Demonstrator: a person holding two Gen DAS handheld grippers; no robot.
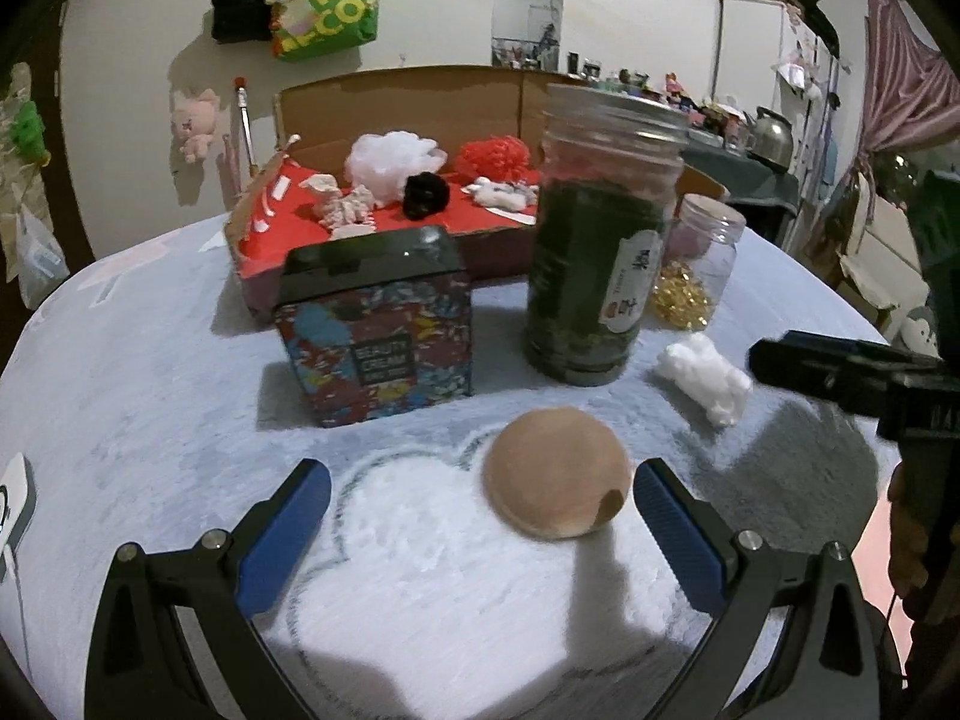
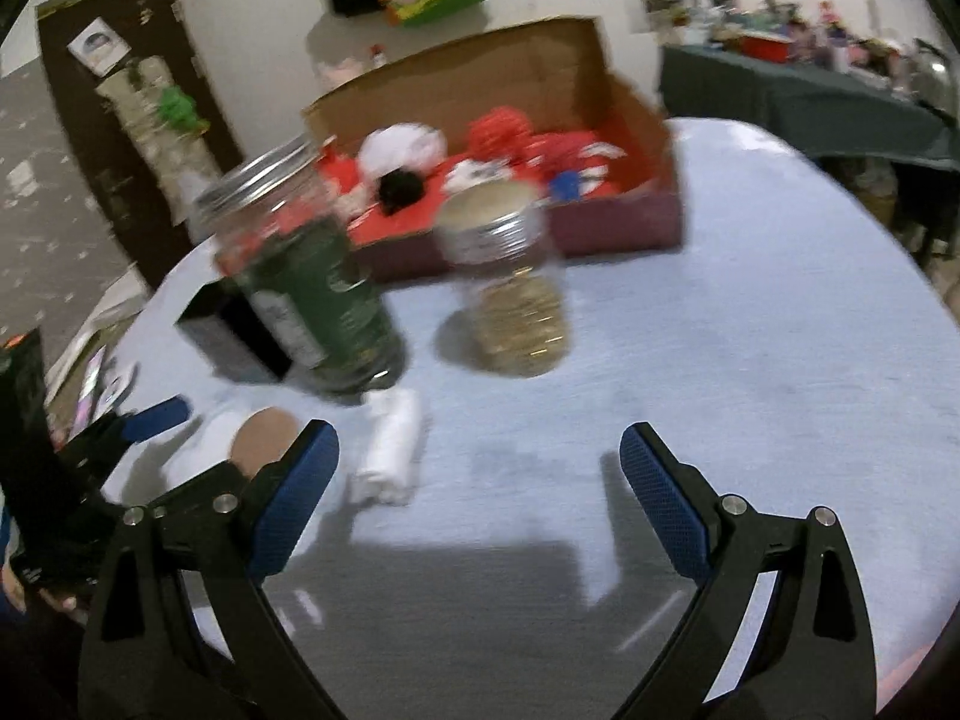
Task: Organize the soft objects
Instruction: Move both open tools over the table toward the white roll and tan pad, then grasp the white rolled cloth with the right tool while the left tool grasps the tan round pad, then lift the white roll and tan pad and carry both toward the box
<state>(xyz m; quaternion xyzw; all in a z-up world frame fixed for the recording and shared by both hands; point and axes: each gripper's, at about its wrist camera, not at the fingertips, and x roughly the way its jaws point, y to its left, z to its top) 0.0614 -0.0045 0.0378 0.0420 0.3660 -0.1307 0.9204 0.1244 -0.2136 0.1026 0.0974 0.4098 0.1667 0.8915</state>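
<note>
On counter, tan sponge ball seen between spread left tongs, untouched. White cotton roll lying beside green jar. Right tongs held apart, empty.

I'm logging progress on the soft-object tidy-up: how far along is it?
Several soft items already lie in the cardboard box. Nothing is in hand: the left gripper is open around the tan sponge, the right gripper open and empty. The sponge and the white cotton roll remain on the table.
</note>
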